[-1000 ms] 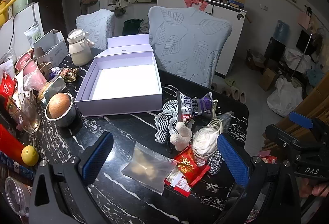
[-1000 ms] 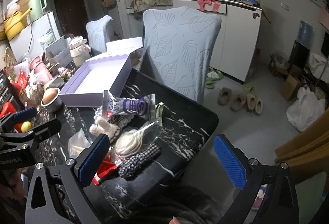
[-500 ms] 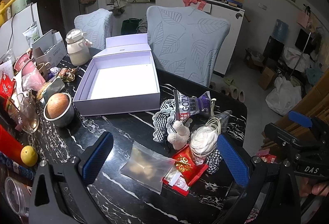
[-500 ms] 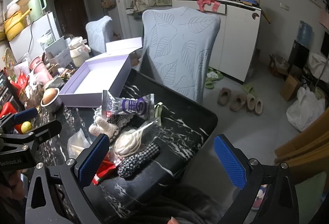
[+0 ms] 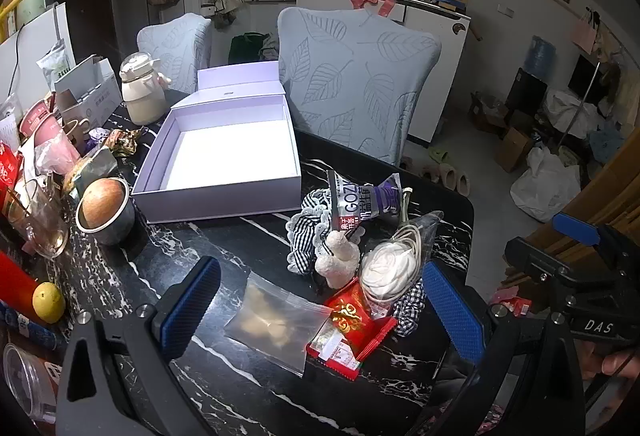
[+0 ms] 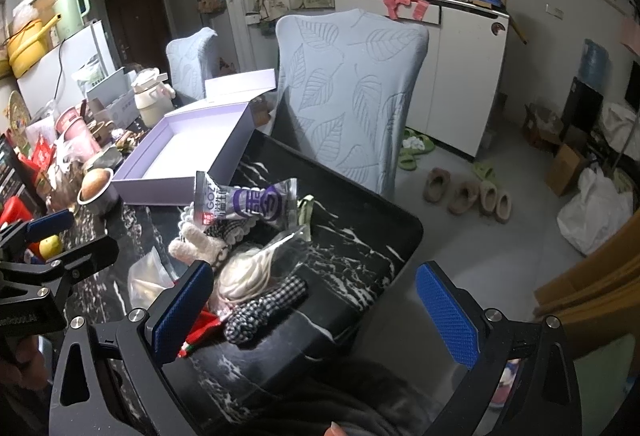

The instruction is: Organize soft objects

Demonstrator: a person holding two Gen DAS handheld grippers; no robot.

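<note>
An open, empty lilac box [image 5: 224, 164] sits on the black marble table [image 5: 224, 248]; it also shows in the right wrist view [image 6: 180, 152]. A pile lies to its right: a checked scrunchie [image 5: 306, 232], a small cream plush [image 5: 338, 260], a white soft item in a clear bag [image 5: 386, 268], a purple snack packet [image 5: 360, 198], a red packet [image 5: 348, 328] and a clear zip bag [image 5: 276, 320]. My left gripper [image 5: 320, 312] is open just above the pile's near side. My right gripper [image 6: 316, 312] is open over the table's right end, near a dark checked scrunchie [image 6: 264, 310].
A metal cup with a round fruit [image 5: 105, 210], a lemon [image 5: 48, 302], a glass [image 5: 40, 224], a cream jug [image 5: 140, 90] and clutter line the table's left side. Leaf-patterned chairs [image 5: 356, 84] stand behind. Slippers [image 6: 466, 194] lie on the floor to the right.
Both grippers have drifted only slightly; the pile sits a touch more to the left in both views. Nothing was picked up or let go.
</note>
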